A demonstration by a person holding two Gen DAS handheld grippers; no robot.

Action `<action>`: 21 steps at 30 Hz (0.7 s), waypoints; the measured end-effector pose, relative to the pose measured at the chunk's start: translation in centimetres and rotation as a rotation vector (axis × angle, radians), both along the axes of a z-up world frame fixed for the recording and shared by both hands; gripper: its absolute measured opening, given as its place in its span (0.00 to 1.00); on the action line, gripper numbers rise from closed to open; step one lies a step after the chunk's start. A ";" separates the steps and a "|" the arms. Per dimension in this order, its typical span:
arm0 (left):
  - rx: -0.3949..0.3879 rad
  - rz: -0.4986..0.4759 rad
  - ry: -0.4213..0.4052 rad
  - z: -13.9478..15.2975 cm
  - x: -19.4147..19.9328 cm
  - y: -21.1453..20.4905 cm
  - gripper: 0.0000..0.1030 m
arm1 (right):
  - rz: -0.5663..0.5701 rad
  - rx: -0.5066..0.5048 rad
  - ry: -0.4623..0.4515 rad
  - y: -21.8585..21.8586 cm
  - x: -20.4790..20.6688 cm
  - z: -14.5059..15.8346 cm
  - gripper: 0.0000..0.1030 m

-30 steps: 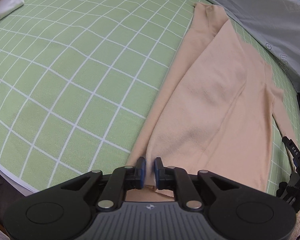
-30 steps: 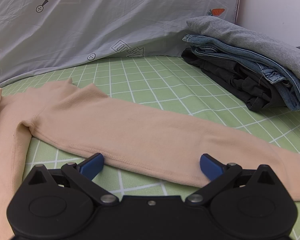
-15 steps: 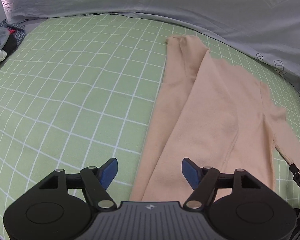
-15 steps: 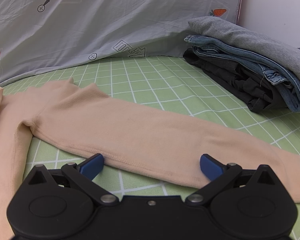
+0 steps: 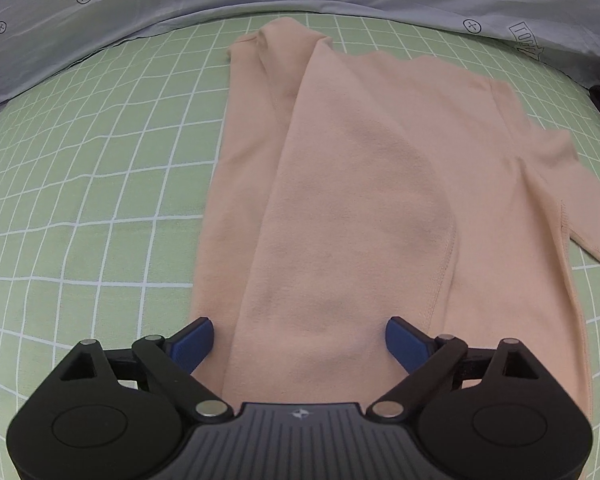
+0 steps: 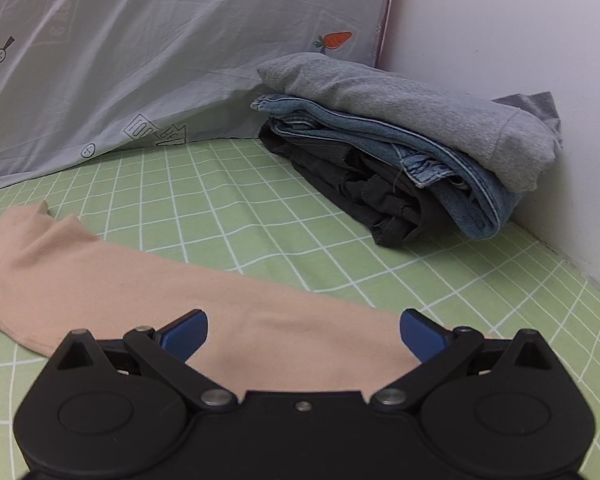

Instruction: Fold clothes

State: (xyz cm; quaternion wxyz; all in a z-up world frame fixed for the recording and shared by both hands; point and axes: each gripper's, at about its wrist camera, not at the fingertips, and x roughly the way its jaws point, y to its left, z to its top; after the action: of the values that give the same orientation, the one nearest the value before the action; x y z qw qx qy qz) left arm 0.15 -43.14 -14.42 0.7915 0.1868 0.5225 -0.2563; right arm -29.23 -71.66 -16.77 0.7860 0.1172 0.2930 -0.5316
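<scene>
A peach long-sleeved top (image 5: 360,184) lies flat on the green checked sheet (image 5: 80,184), its left side folded over the body. My left gripper (image 5: 298,340) is open and empty, low over the folded part near its near end. In the right wrist view the top's other sleeve (image 6: 148,280) stretches out across the sheet. My right gripper (image 6: 303,334) is open and empty, with the sleeve lying between its blue fingertips (image 6: 186,332).
A stack of folded clothes (image 6: 412,152), grey on denim on black, sits against the white wall at the right. A grey printed pillow (image 6: 140,60) lies along the back and shows in the left wrist view (image 5: 180,4). Green sheet (image 6: 460,280) lies around the sleeve.
My left gripper was shut on the top's edge, then opened and let it go; it now faces along the folded top. My right gripper has shifted right along the sleeve, still open.
</scene>
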 end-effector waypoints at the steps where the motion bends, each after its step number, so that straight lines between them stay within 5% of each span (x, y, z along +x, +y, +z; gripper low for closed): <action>1: 0.001 0.006 0.001 -0.2 0.1 0.0 0.96 | -0.024 0.004 0.004 -0.4 -0.7 0.0 1.00; 9: 0.004 0.034 0.010 -1.1 0.6 0.2 1.00 | -0.168 0.055 -0.020 -2.0 -5.1 -1.4 1.00; 18: 0.009 0.034 0.025 -1.3 1.3 -0.5 1.00 | -0.227 0.139 -0.074 -2.7 -4.3 -1.3 0.99; 21: 0.006 0.035 0.021 -1.3 1.3 -0.5 1.00 | -0.194 0.136 -0.083 -2.6 -3.4 -1.0 0.81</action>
State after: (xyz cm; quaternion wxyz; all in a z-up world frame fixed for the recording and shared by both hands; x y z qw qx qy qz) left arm 1.47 -43.61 -15.75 0.7896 0.1775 0.5348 -0.2427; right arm -32.68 -74.24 -17.76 0.7324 0.2201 0.2829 -0.5789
